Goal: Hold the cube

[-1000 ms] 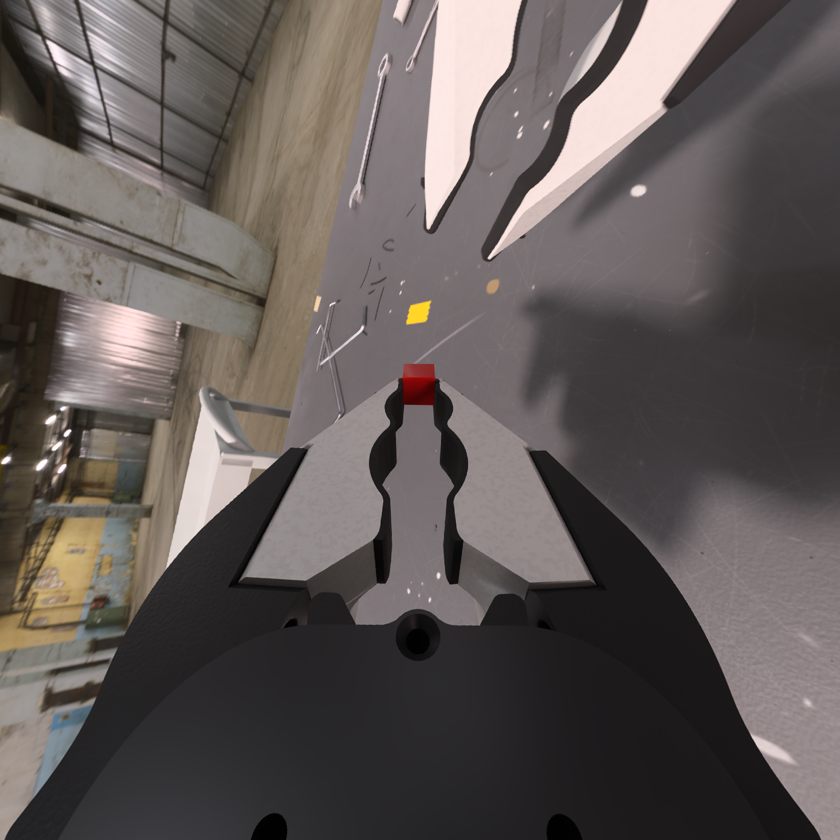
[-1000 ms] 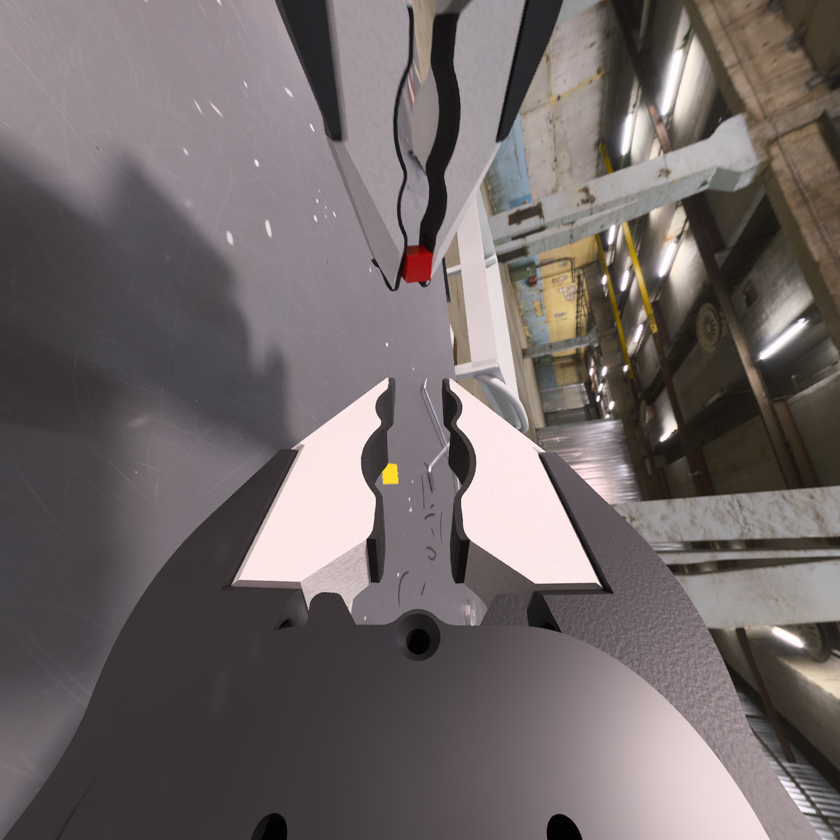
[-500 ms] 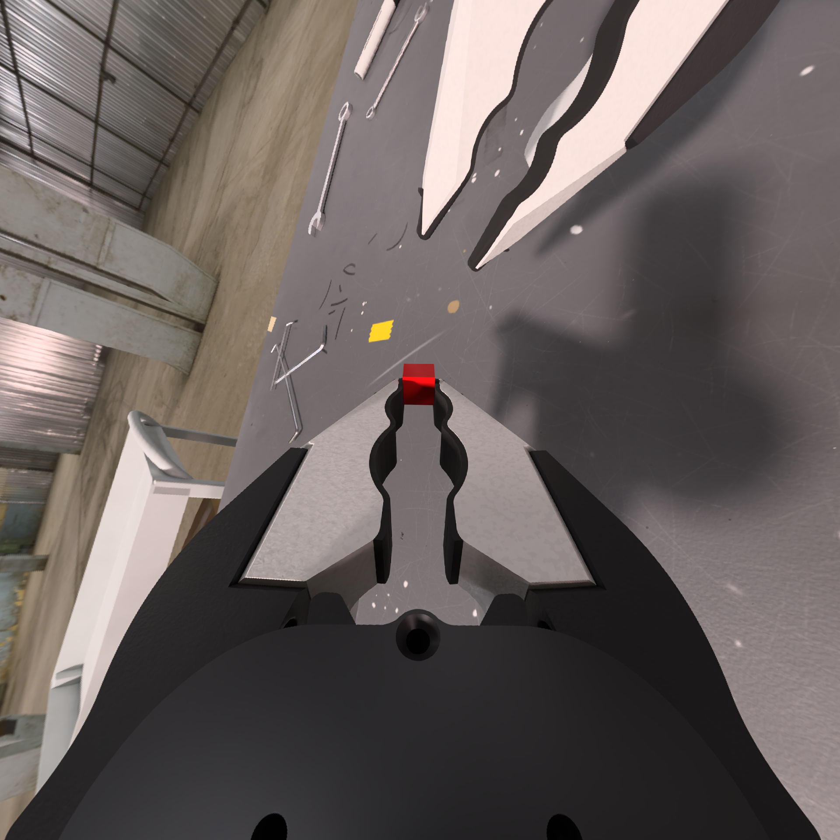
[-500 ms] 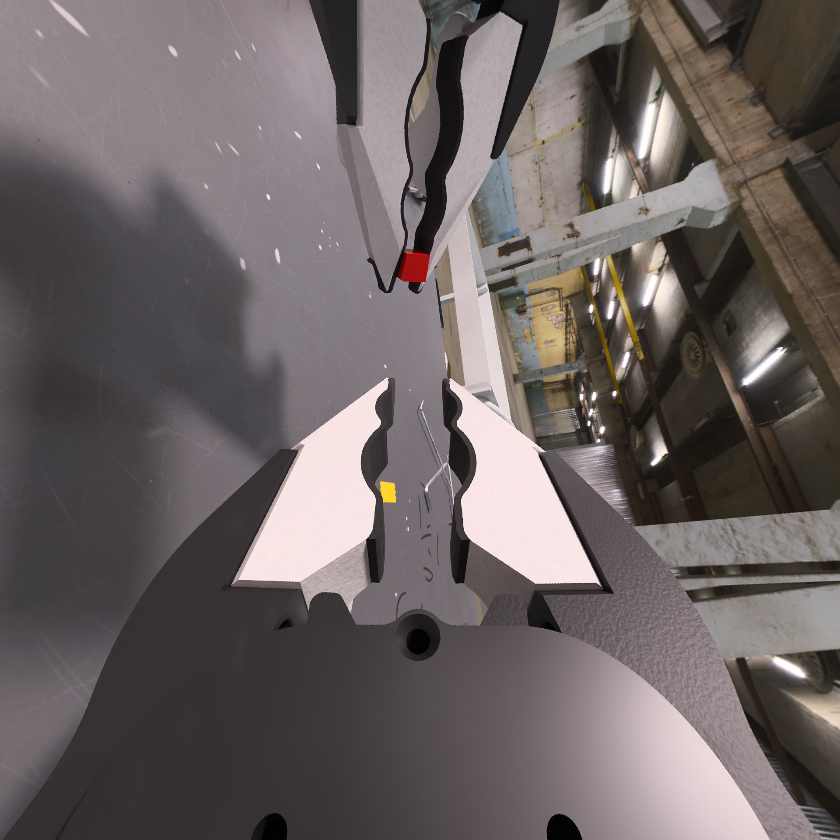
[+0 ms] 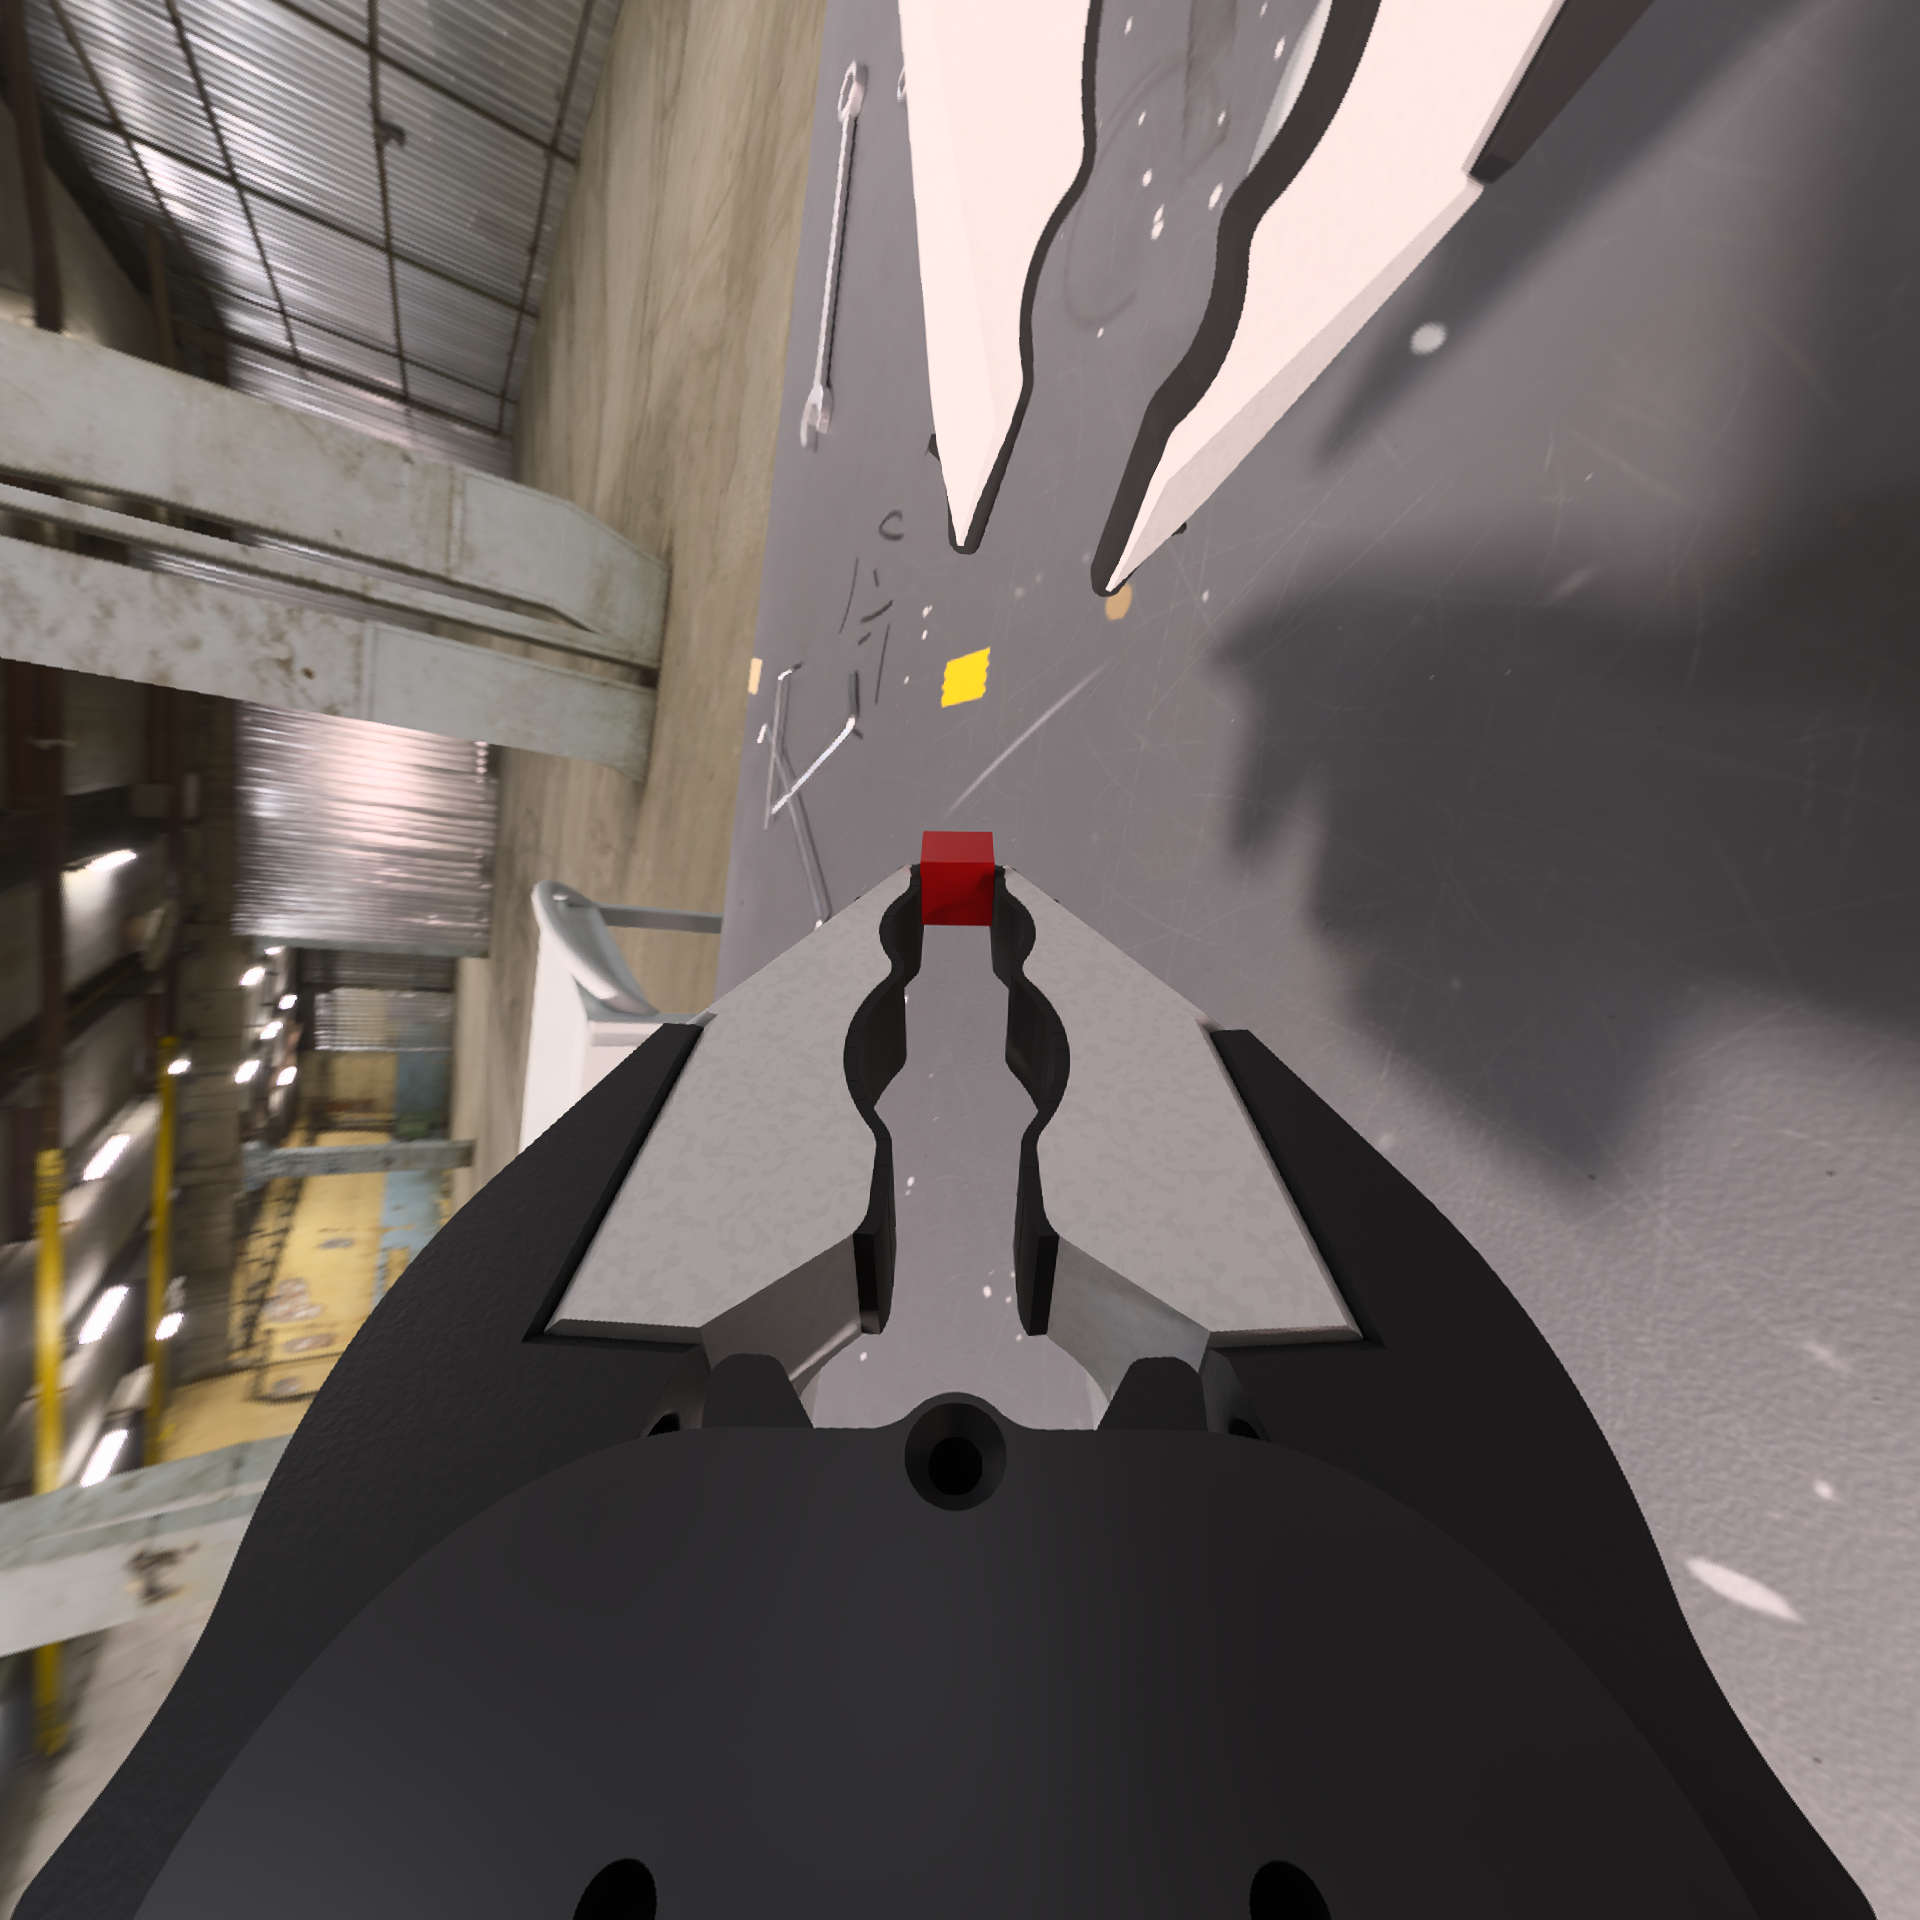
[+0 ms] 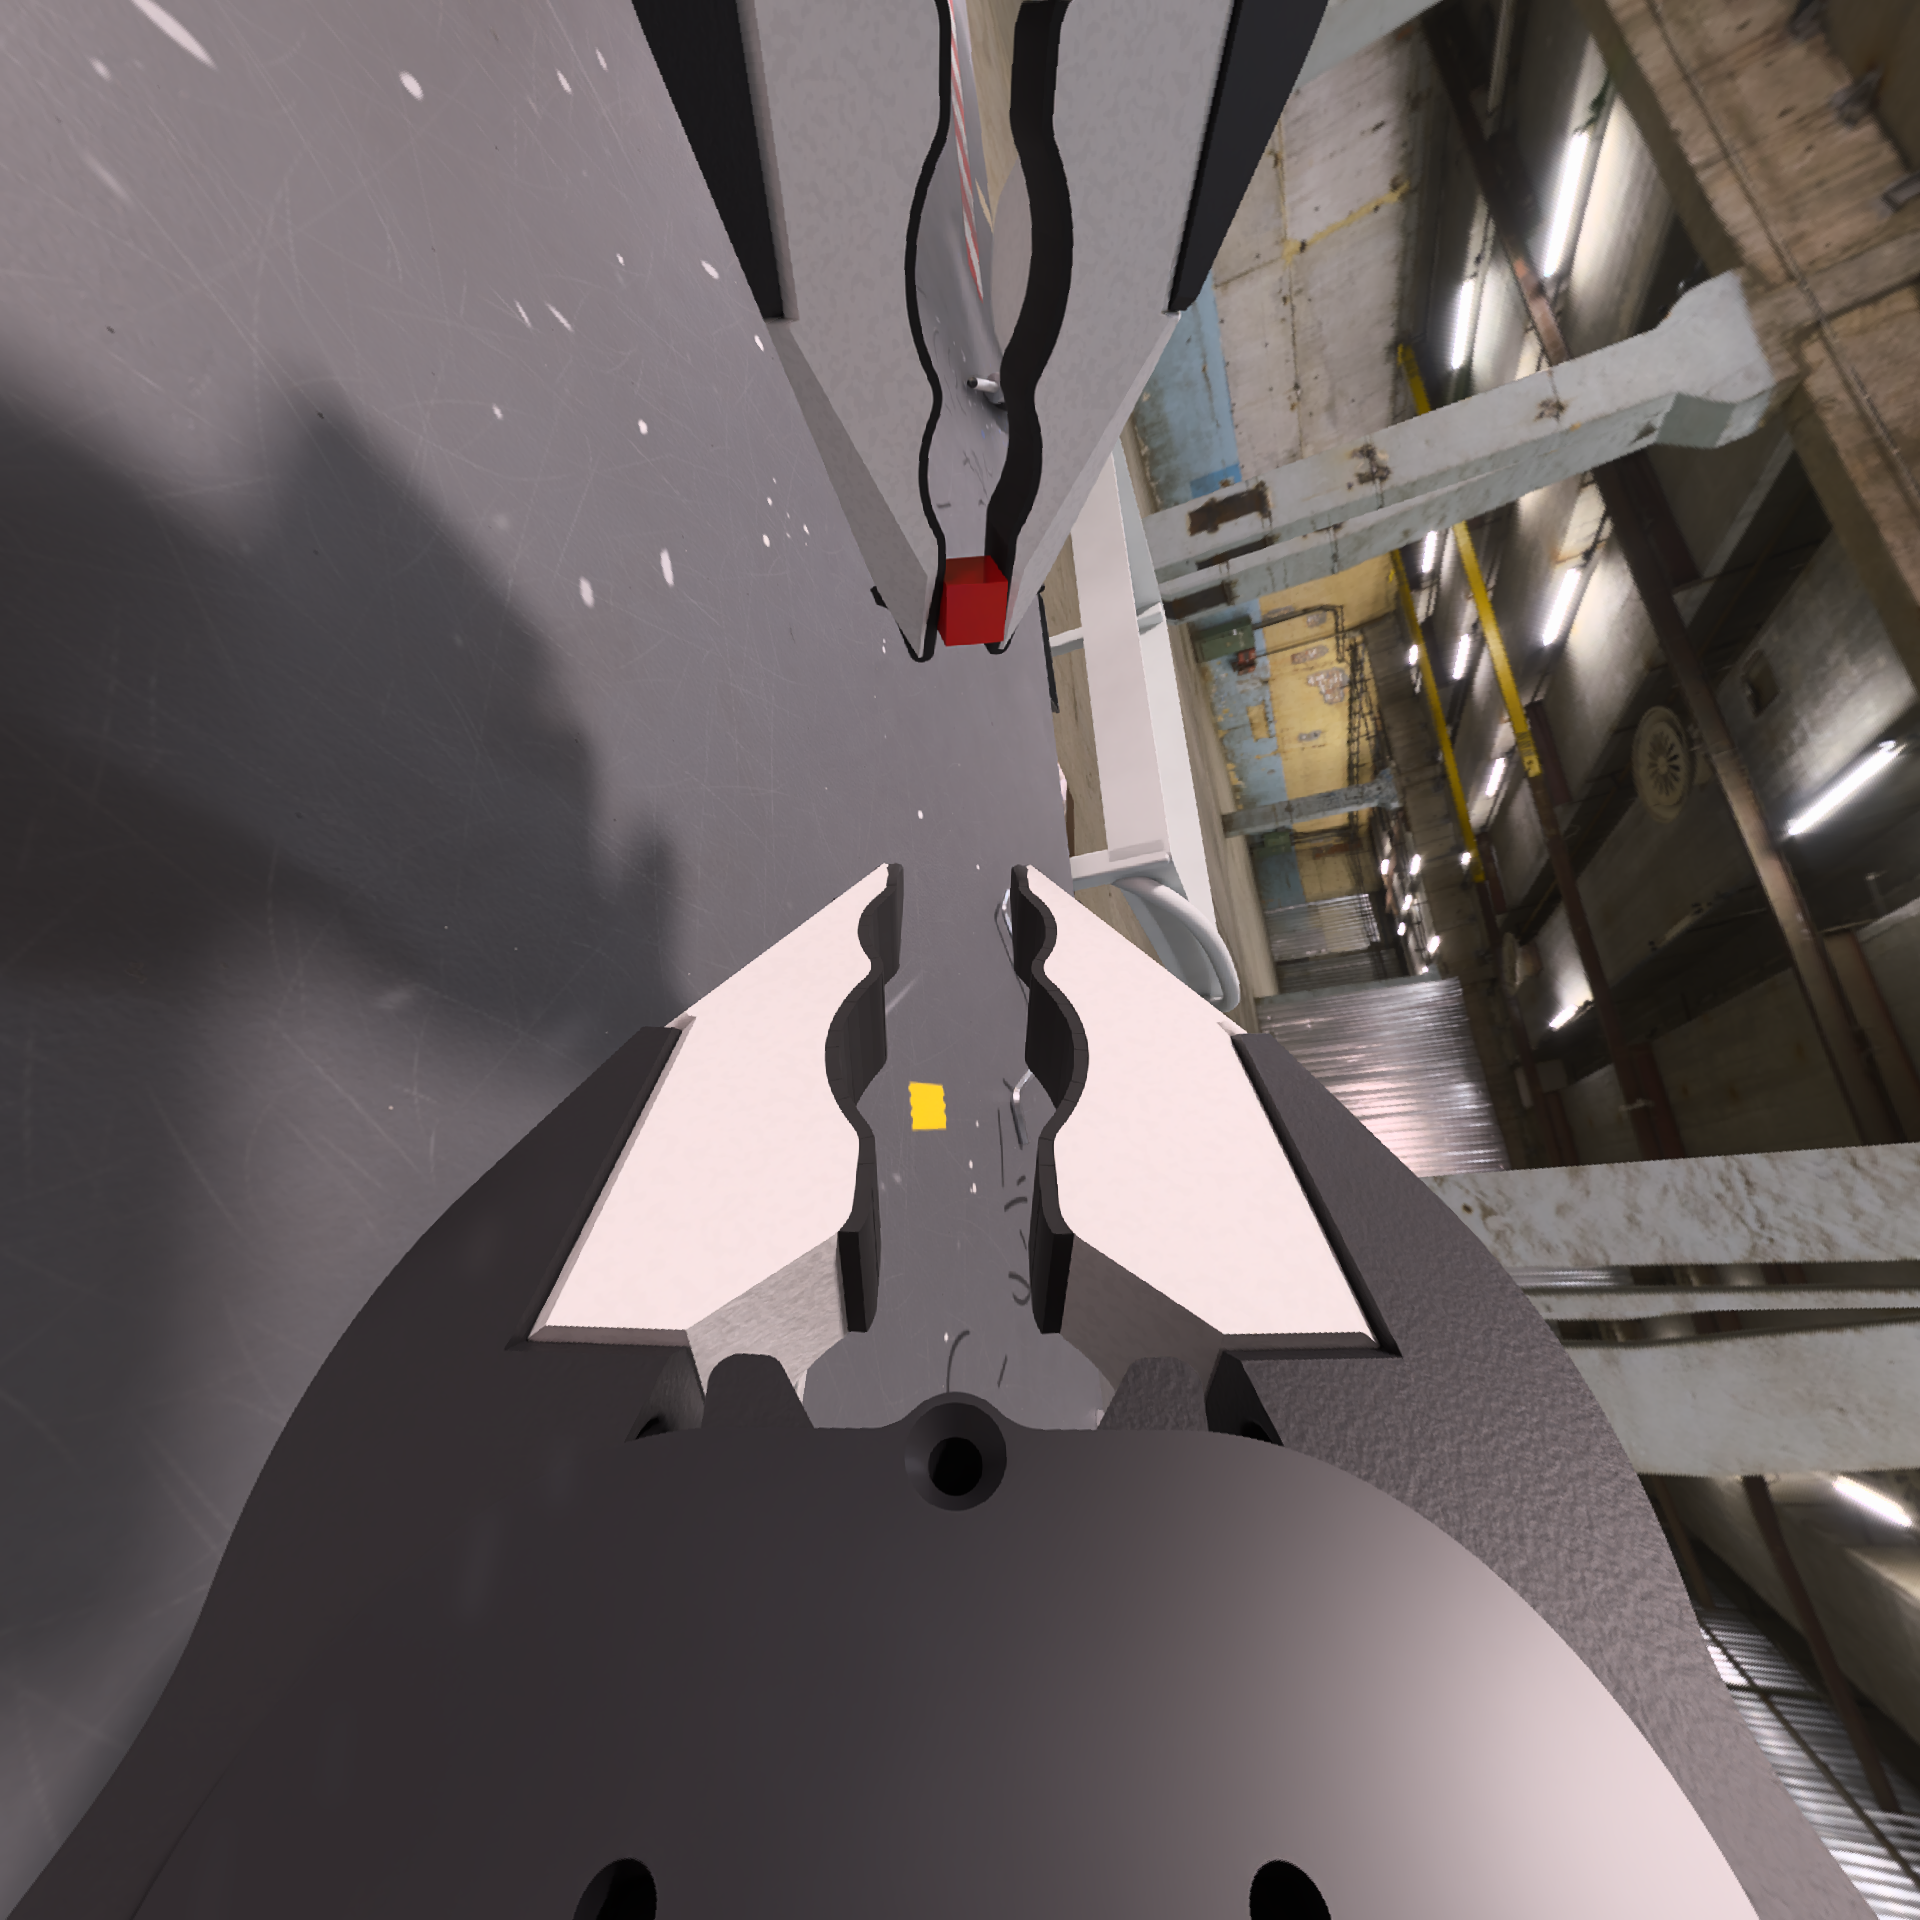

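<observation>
A small red cube (image 5: 957,878) sits between the fingertips of my left gripper (image 5: 957,896), which is shut on it and holds it above the grey table (image 5: 1455,935). In the right wrist view the same cube (image 6: 972,601) shows clamped at the tips of the left gripper (image 6: 961,623), straight ahead. My right gripper (image 6: 956,883) is open and empty, facing the cube with a gap between them. In the left wrist view the right gripper (image 5: 1034,551) points back at me from the far side.
A yellow patch (image 5: 965,676) lies on the table below, and it also shows between my right fingers (image 6: 927,1104). A wrench (image 5: 831,260) and bent metal rods (image 5: 805,769) lie near the table's edge. A white stand (image 5: 582,997) is beyond that edge.
The two grippers have come closer together and lined up tip to tip. The cube stays clamped in the left gripper. The right gripper stays open.
</observation>
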`<state>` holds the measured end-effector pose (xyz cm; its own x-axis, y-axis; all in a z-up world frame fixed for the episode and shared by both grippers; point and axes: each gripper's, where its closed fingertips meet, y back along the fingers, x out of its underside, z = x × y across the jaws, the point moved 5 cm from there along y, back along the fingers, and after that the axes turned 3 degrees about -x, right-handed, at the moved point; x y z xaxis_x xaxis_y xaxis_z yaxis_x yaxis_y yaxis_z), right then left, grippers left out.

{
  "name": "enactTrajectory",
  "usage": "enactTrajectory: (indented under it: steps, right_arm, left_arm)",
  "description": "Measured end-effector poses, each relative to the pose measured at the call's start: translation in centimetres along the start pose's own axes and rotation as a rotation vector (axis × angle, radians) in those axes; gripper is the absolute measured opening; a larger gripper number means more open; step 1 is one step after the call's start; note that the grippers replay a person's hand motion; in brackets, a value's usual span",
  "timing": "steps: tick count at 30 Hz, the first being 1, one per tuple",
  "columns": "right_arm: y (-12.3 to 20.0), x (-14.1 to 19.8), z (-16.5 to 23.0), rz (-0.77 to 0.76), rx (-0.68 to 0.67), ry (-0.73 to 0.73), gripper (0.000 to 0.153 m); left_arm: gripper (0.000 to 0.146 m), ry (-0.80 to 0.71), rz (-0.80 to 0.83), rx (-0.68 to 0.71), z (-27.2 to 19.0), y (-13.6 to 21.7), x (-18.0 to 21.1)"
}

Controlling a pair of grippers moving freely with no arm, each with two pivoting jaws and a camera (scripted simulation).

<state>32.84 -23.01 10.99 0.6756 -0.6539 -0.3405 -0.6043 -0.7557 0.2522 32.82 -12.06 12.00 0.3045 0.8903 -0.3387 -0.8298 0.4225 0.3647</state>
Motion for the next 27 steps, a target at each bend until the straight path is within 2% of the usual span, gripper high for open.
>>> enactTrajectory:
  steps: [7,16,21,27]
  right_arm:
    - [0.2,-0.5,0.1,-0.014,0.015,0.031,0.02]
    - [0.7,-0.7,-0.3,-0.097,0.028,0.002,0.02]
    - [0.5,-0.7,0.0,-0.079,0.033,0.028,0.02]
    - [0.3,-0.9,0.1,-0.045,0.029,0.016,0.02]
  left_arm:
    - [0.011,0.208,-0.091,0.15,0.0,0.2,0.5]
    - [0.012,0.104,-0.154,0.052,0.3,1.1,-0.2]
    - [0.012,0.033,-0.072,-0.012,0.0,0.9,-0.3]
    - [0.012,0.042,-0.022,-0.022,-0.1,0.9,-0.4]
